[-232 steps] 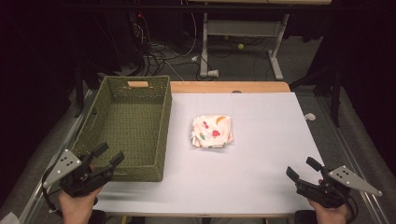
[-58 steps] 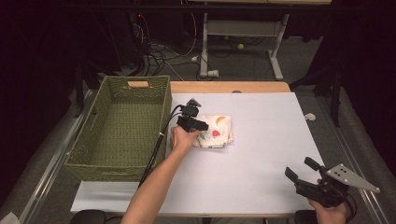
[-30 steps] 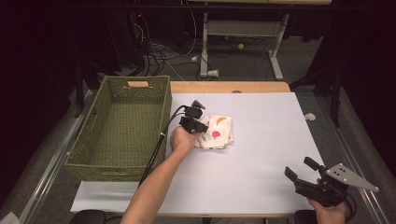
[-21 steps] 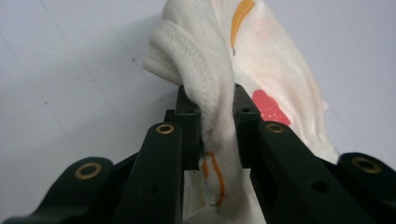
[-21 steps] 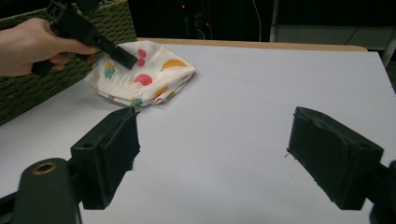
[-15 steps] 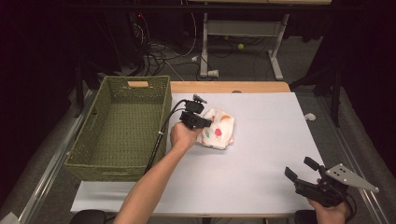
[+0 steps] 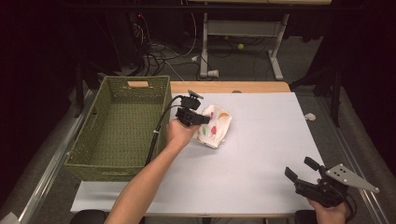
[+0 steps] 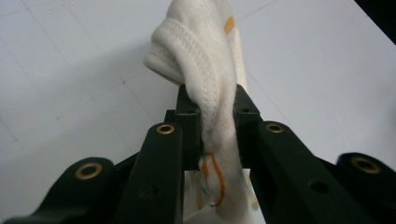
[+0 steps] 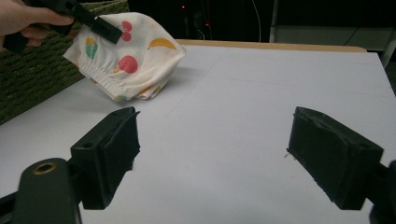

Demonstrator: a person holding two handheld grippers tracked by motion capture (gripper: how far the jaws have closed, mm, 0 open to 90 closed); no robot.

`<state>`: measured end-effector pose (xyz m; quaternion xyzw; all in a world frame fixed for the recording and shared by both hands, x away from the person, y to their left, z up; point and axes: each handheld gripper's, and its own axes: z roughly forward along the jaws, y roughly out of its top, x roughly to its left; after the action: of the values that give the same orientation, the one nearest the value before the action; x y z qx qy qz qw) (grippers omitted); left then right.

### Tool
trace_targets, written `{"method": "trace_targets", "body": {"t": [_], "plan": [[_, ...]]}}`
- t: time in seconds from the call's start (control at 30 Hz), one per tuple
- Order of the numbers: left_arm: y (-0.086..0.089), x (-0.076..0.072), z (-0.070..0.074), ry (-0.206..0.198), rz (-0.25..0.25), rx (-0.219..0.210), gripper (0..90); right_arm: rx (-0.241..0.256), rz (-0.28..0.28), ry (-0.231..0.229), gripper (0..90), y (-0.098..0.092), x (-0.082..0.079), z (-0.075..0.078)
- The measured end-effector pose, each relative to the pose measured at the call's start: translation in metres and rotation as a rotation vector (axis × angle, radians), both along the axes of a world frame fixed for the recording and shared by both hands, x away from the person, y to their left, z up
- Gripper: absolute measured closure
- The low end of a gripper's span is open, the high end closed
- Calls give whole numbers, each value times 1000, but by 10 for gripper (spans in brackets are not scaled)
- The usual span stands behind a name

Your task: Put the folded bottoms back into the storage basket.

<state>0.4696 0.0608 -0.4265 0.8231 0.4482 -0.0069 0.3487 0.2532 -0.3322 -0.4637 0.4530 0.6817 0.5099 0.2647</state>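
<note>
White cloth: we see a small folded cloth (image 7: 215, 127) printed with coloured fruit shapes, raised at one edge above the bench, its lower folds seeming to rest on the surface near the middle, just right of the basket.
Left tongs: our left tongs (image 8: 217, 116) are closed on a bunched, stitched edge of the cloth; in the left gripper view the fabric fills the gap between the two black jaws and hangs out both ways.
Left hand: our hand (image 7: 180, 133) grips the tool from below, the forearm crossing the bench from the near edge; the cable trails along the basket wall.
Right tongs: our right tongs (image 9: 212, 154) stand wide apart with nothing between them, held low over the near right corner of the bench, well apart from the cloth.
Basket: we note a green woven basket (image 7: 100, 158) at the left of the bench, with a handle slot in its far wall.
Bench: we work on a pale grey top (image 7: 261, 154) with a wooden strip along its far edge.
</note>
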Motion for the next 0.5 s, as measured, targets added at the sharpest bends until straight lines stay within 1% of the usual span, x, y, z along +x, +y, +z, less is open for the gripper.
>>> {"method": "trace_targets", "body": {"t": [0.2, 0.37, 0.5], "plan": [[5, -6, 3, -6, 2, -16, 760, -8, 1, -2, 169, 1, 0, 0], [11, -8, 4, -6, 0, -22, 760, -9, 0, -3, 168, 1, 0, 0], [15, -12, 6, -6, 3, -50, 760, -10, 0, 0, 168, 1, 0, 0]]}}
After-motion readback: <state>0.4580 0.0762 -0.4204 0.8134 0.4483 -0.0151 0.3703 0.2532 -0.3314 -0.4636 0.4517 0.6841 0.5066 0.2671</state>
